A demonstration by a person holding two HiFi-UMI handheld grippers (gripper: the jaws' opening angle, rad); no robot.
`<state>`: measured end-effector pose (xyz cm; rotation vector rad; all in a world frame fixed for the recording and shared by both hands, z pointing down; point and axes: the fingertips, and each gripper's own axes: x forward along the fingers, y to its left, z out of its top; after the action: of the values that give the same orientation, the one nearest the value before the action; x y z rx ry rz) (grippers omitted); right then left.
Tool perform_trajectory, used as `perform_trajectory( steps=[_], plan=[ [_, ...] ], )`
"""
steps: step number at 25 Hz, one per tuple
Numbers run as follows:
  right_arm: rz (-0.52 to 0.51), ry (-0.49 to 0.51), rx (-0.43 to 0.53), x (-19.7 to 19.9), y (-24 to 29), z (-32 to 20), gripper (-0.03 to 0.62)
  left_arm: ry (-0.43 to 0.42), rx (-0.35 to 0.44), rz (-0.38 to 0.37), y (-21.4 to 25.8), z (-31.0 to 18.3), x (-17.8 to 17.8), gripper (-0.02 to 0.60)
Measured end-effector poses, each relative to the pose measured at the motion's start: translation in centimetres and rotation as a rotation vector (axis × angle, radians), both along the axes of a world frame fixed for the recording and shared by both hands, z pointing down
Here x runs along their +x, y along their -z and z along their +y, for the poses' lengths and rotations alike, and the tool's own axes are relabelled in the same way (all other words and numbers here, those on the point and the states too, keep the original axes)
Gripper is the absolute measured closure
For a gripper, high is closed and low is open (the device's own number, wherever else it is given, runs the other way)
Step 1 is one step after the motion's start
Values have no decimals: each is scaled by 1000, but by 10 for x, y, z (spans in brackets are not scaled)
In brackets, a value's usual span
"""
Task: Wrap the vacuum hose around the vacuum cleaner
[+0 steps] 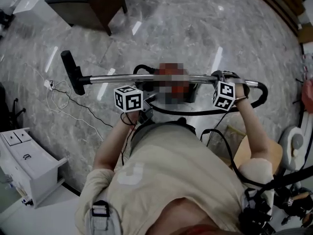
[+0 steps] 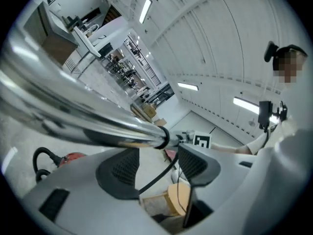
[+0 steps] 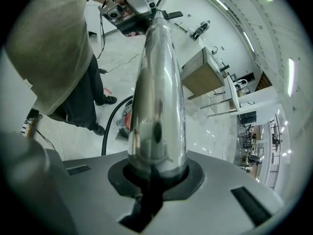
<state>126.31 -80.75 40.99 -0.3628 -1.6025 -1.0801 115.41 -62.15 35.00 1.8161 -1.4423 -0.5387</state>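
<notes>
In the head view a chrome vacuum wand (image 1: 146, 78) is held level above the floor, its black floor nozzle (image 1: 73, 72) at the left. The black hose (image 1: 262, 95) curves off its right end and runs back under it. The red vacuum body (image 1: 191, 93) sits below, partly behind a mosaic patch. My right gripper (image 1: 221, 80) is shut on the wand (image 3: 156, 106) near the hose end. My left gripper (image 1: 146, 103) stands open just under the wand (image 2: 73, 114), which crosses above its pads (image 2: 120, 173); only hose and floor show between them.
A dark cabinet (image 1: 88, 4) stands at the back left and a white drawer unit (image 1: 29, 165) at the near left. A thin white cable (image 1: 58, 94) lies on the marble floor by the nozzle. A wooden stool (image 1: 244, 153) stands at my right.
</notes>
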Motion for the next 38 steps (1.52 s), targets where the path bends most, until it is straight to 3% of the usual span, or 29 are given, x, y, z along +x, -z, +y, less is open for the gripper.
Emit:
perform_trajectory(
  steps=[2, 4, 8, 13, 15, 17, 21, 25, 31, 35, 38],
  plan=[
    [41, -12, 52, -13, 2, 4, 546, -22, -46, -47, -13, 38, -21, 339],
    [87, -27, 89, -22, 4, 5, 546, -18, -99, -148, -23, 67, -41, 340],
    [171, -54, 112, -32, 3, 0, 546, 2, -197, -531, -28, 85, -73, 339],
    [218, -65, 114, -42, 5, 8, 546, -167, -300, -1039, -49, 62, -75, 339],
    [231, -60, 100, -46, 2, 8, 546, -236, -351, -1196, -57, 47, -74, 339],
    [240, -60, 96, -51, -2, 5, 546, -291, -415, -1300, -68, 40, -79, 339],
    [258, -43, 92, -67, -13, -3, 546, -339, -502, -1359, -82, 34, -97, 339],
    [264, 27, 77, -91, -25, -17, 546, -324, -487, -1395, -72, 4, -112, 339],
    [292, 127, 58, -144, -52, -5, 546, -506, -488, -1422, -102, -40, -113, 339],
    [303, 254, 66, -149, -51, 2, 546, -497, -638, -1315, -135, -49, -95, 339],
    [315, 299, 75, -137, -52, 4, 546, -524, -723, -1157, -153, -45, -78, 373]
  ],
)
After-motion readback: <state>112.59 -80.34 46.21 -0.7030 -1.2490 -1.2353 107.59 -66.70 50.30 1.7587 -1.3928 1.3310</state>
